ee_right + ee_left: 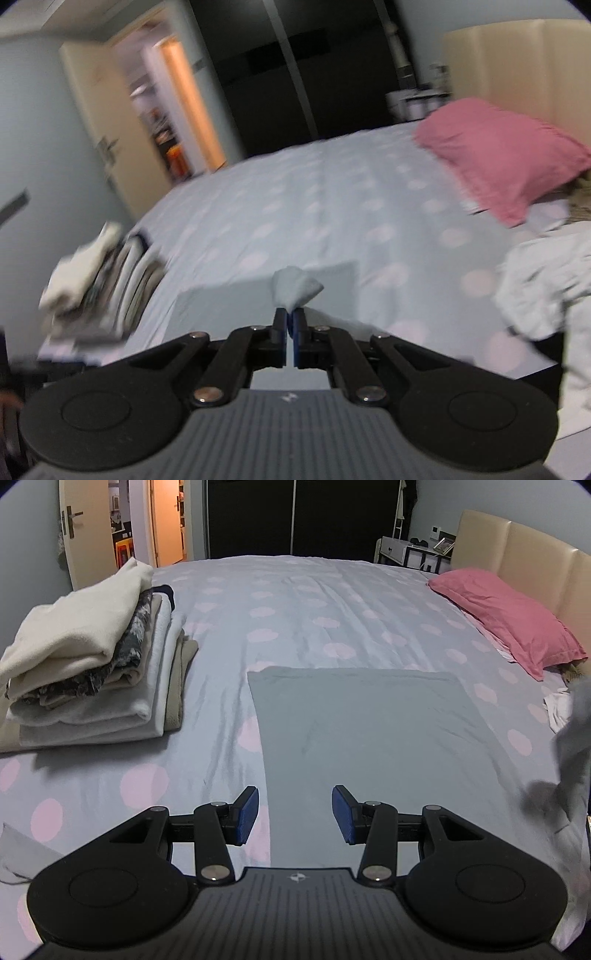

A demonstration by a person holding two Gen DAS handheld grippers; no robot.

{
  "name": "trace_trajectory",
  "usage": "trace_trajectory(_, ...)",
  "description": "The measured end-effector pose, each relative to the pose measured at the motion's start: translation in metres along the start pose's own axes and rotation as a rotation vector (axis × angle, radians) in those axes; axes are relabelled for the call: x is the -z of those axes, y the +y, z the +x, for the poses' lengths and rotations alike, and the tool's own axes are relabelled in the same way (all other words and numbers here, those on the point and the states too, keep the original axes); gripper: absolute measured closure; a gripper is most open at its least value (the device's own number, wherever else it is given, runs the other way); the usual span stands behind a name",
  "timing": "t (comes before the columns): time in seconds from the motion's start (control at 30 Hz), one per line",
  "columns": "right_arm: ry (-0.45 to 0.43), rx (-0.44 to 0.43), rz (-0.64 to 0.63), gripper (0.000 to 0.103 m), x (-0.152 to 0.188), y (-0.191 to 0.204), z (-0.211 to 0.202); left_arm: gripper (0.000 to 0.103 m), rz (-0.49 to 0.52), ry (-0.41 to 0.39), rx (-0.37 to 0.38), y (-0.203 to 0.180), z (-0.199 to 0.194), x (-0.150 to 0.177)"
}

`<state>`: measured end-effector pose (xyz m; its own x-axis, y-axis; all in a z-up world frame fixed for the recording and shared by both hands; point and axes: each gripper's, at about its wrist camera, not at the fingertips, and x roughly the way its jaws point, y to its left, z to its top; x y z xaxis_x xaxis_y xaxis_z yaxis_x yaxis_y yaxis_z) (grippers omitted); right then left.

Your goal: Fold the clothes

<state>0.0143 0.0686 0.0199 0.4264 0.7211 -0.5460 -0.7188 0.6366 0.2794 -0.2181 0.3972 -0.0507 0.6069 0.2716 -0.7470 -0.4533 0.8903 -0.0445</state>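
Folded stack (92, 657) done at ten o'clock on bed (295, 602); grey cloth (369, 731) flat centrally, part-folded, corner pinched in closed right gripper (290, 323); left gripper (295, 816) open, empty; loose pile (546, 280) at three o'clock outstanding.

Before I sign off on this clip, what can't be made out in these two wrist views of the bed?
- Right wrist view: motion blur smears the folded stack of beige and white clothes.
- Right wrist view: the right gripper, jaws shut, hides how much pale grey-green cloth it pinches.
- Left wrist view: the frame edge cuts off the hanging grey fabric.
- Left wrist view: items on the white bedside table are too small.
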Motion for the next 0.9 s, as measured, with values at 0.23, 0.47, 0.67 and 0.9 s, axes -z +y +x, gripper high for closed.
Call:
trace_trajectory(0.23, 0.185, -0.03, -0.171, 0.099, 0.089, 0.067, 0.07, 0.061, -0.018, 0.054, 0.062, -0.015, 0.003, 0.026)
trace_trajectory(0.47, 0.353, -0.057, -0.346, 0.099, 0.17, 0.1, 0.094, 0.061, -0.01, 0.131, 0.138, -0.047, 0.016, 0.053)
trace_trajectory(0.67, 0.497, -0.111, -0.442, 0.093, 0.205, 0.101, 0.103, 0.061, -0.034, 0.21, 0.221, -0.075, 0.034, 0.071)
trace_trajectory(0.9, 0.549, -0.191, -0.501, 0.064, 0.177, 0.08, 0.081, 0.061, -0.051, 0.277, 0.282, -0.107, 0.057, 0.077)
